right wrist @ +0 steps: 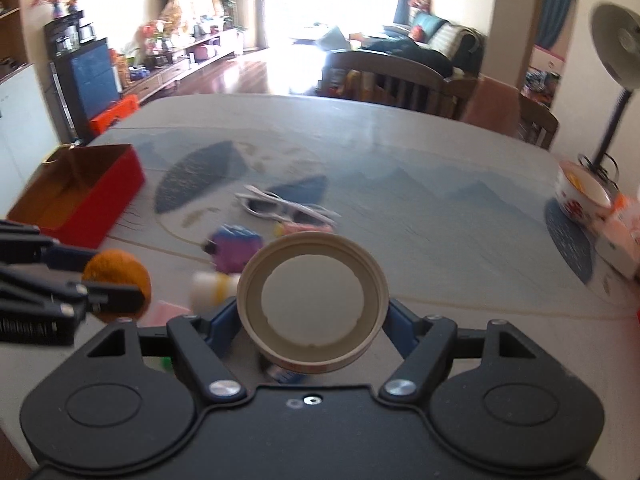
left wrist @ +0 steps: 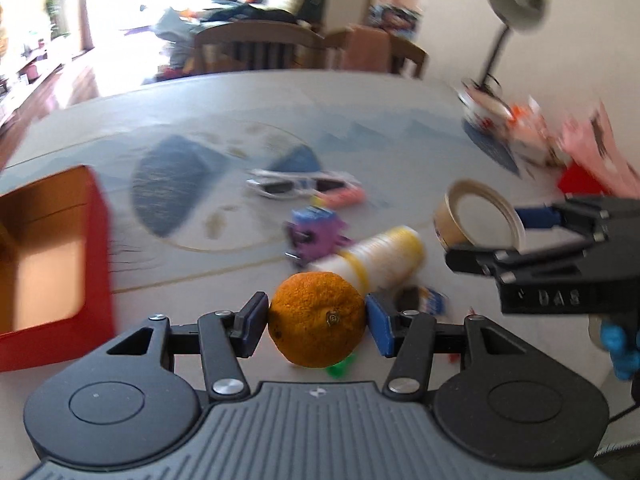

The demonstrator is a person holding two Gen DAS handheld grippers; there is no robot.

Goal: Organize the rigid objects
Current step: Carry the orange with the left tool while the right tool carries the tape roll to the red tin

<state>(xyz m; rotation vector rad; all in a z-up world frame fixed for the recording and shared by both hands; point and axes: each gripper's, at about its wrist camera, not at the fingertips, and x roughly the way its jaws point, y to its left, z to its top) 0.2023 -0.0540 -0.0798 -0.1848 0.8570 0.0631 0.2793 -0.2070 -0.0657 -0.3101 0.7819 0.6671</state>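
Orange [left wrist: 318,320] clamped between the blue pads of the left gripper [left wrist: 318,322], stem end toward the camera, held up off the table [left wrist: 380,104]. Round tin [right wrist: 312,308] pinched across its width by the right gripper [right wrist: 312,320], open mouth facing the lens, pale inside, also clear of the tabletop. Seen from the left wrist, right gripper [left wrist: 520,232] off to the right with the tin [left wrist: 478,216] at its tips; seen from the right wrist, left gripper [right wrist: 116,280] at the left edge with the orange [right wrist: 116,276].

Just beyond the orange, a white and yellow bottle [left wrist: 380,260] lying on its side, a purple toy [left wrist: 312,236] next to it. Farther out, white sunglasses [left wrist: 300,184] flat on the blue-patterned cloth, a pink item [left wrist: 344,198] beside them. Red open box [left wrist: 52,260] at the left, orange-brown inside. Patterned bowl [right wrist: 580,196] near the far right edge, desk lamp [left wrist: 516,4] behind it. Wooden chairs [left wrist: 256,46] past the table's far side. Much blurred.
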